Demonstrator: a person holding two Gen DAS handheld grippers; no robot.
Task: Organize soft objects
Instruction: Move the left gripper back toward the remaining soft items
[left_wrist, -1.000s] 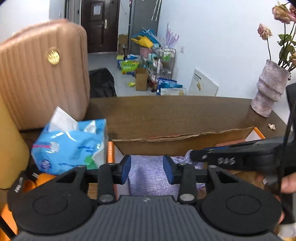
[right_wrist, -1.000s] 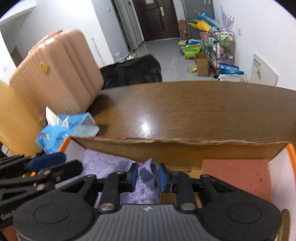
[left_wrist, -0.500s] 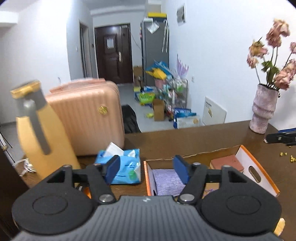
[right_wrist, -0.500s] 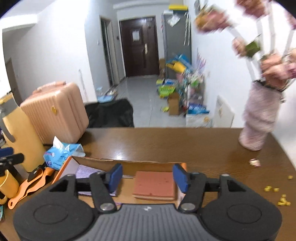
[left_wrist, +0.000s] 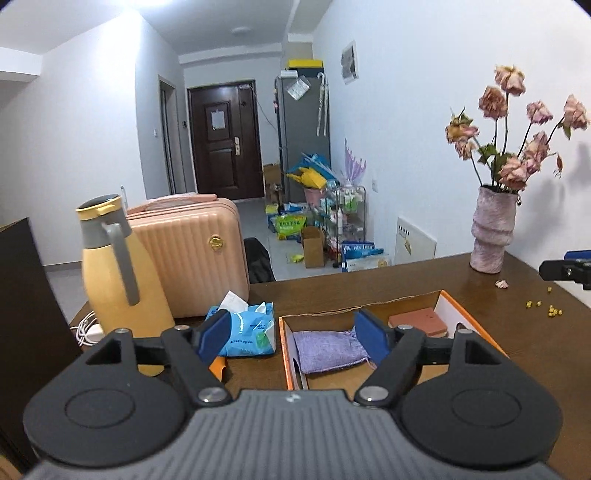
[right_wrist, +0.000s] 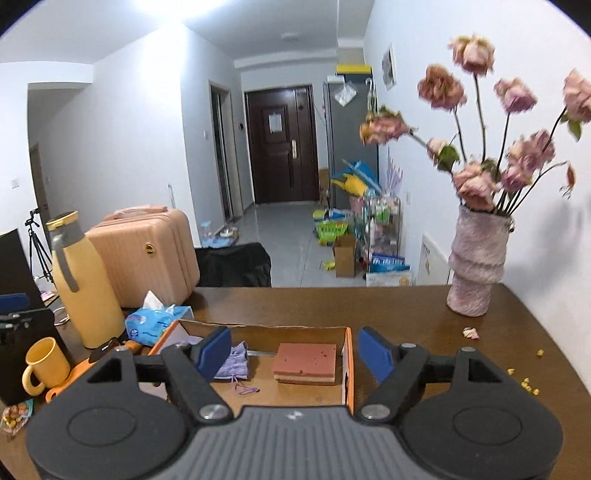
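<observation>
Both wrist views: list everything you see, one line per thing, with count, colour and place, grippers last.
open cardboard box: one, brown with orange rim, near table edge
knitted cloth pouch: one, lilac, left part of box
sponge block: one, terracotta pink, right part of box
soft tissue pack: one, blue, left of box
thermos jug: one, yellow with grey handle, table's left end
ceramic mug: one, yellow, near left corner
textured vase of dried roses: one, pinkish, far right of table
ribbed suitcase: one, peach, behind table
wooden table: one, dark brown
left gripper: black, blue pads, open, empty
right gripper: same, open, empty
</observation>
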